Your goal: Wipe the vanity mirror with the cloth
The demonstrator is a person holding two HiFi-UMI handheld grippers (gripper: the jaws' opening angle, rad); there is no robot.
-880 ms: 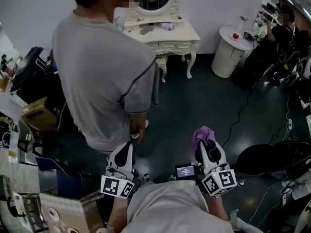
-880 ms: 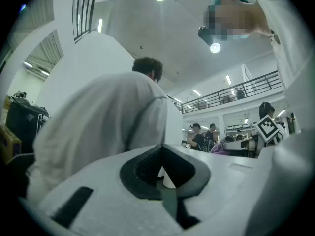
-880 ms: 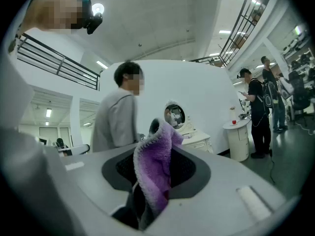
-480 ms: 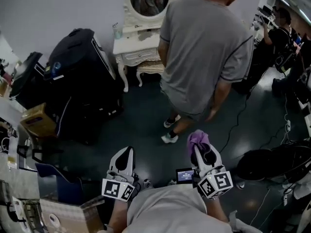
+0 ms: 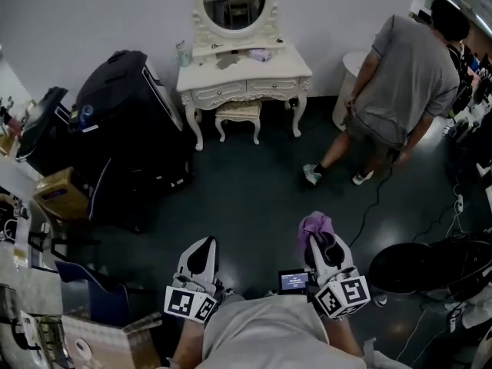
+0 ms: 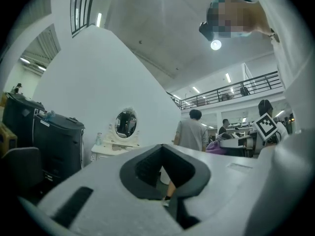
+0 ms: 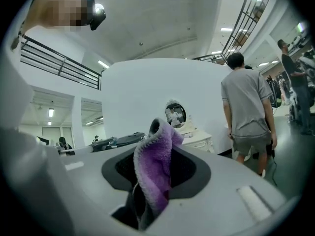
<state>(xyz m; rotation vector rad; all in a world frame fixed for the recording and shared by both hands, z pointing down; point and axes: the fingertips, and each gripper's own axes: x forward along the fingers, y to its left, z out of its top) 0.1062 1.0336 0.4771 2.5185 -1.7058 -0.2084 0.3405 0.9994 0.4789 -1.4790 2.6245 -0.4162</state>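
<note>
Cloth (image 5: 316, 224) pinched in right tool (image 5: 324, 246), mirror (image 5: 234, 0) well apart.

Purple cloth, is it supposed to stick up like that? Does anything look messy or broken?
The purple cloth is just bunched up, pinched in the right gripper with its end poking up. Nothing looks spilled or broken; the vanity mirror stands upright.

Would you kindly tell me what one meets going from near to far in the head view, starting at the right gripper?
right gripper → purple cloth in its jaws → stool → vanity table → oval mirror
</note>
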